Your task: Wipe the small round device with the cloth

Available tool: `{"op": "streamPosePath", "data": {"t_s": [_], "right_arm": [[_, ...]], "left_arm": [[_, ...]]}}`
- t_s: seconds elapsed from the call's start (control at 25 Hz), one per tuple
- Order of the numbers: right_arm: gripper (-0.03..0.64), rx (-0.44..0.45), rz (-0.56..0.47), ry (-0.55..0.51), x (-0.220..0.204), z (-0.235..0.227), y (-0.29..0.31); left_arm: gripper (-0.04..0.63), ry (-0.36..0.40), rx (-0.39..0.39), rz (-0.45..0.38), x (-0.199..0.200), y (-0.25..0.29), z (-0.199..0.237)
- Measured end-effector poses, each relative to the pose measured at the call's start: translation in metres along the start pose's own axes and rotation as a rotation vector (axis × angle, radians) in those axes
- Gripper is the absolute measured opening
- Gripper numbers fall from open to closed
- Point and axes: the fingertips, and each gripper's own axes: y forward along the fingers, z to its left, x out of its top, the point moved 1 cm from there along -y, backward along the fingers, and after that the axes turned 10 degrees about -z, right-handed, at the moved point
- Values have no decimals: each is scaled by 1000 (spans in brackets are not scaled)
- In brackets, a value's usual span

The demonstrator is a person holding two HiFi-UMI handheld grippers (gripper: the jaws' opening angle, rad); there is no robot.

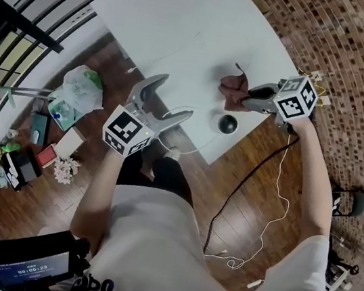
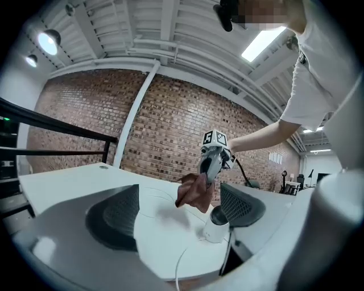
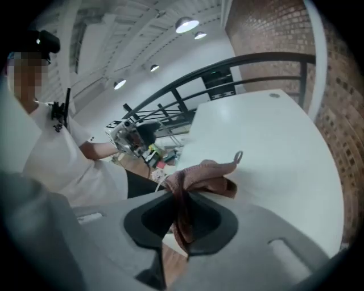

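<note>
Left tongs (image 1: 175, 99): jaws spread wide with nothing held, left of centre in the head view, over the bench's near edge; in its own view (image 2: 179, 213) the pads frame bare bench top.
Right tongs (image 1: 245, 98): jaws shut tight on a fold of the cloth, right of centre in the head view; the pinched fold shows in its own view (image 3: 182, 219).
Tongs count: two.
Cloth (image 1: 233, 88): one, reddish brown, hanging bunched from the right tongs over the bench.
Device (image 1: 228, 124): one, small and round, dark top on a white body, standing near the bench's near edge at frame centre, just below the cloth; whether they touch is unclear.
Bench (image 1: 180, 25): one, white.
Cable (image 2: 179, 267): one, thin and white, running from the device.
</note>
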Motion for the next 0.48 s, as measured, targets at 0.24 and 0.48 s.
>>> {"op": "streamPosePath", "data": {"t_s": [0.24, 0.48], "right_arm": [[40, 363, 180, -70, 18, 104, 63], [40, 274, 554, -251, -54, 78, 103]], "left_arm": [[468, -9, 16, -19, 10, -7, 8], [462, -7, 29, -28, 10, -7, 20]]}}
